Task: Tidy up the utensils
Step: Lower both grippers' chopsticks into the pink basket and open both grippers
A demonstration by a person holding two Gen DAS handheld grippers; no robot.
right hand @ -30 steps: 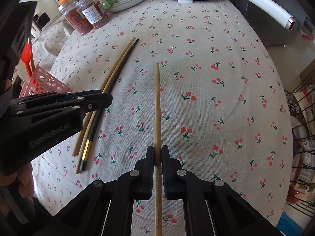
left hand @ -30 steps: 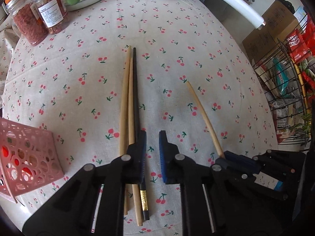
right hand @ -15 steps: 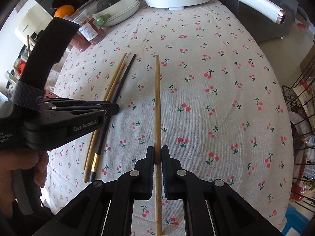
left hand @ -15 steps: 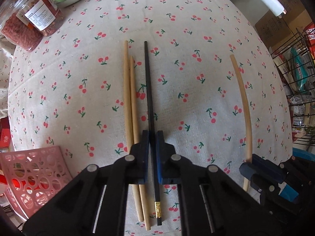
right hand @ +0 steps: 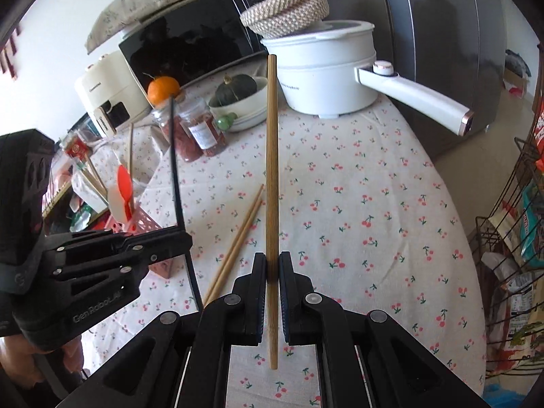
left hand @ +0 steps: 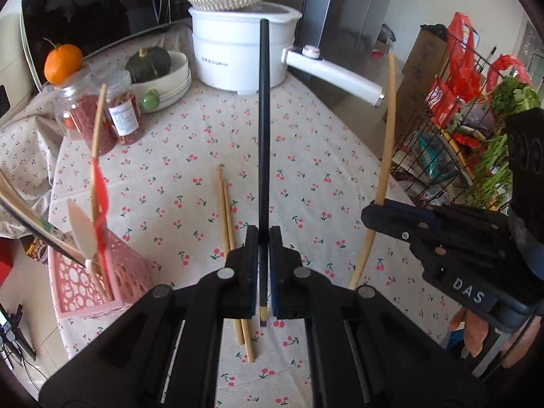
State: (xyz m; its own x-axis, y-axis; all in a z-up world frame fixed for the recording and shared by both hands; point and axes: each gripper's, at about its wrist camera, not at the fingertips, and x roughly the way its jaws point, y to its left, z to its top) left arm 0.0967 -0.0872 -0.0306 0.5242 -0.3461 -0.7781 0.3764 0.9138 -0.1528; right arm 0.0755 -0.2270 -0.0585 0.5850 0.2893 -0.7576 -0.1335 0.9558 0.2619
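Chopsticks are the business here, and both that were gripped flat on the cloth a moment ago are now up in the air. The left claw [left hand: 263, 238] is pinched tight on the black chopstick [left hand: 263, 119], which now points up and away over the bench [left hand: 340, 170] rather than lying beside its neighbours. The right claw [right hand: 272, 272] is clamped on a wooden chopstick [right hand: 272, 153], raised likewise. Two more wooden chopsticks [left hand: 231, 238] lie on the cherry-print cloth just left of the left claw, touching each other. The pink basket [left hand: 125, 272] stands at the bench's left edge, already holding a spoon and other sticks. I'd judge the lift is done, and the carry to the basket comes next, with the lying pair left for afterwards.
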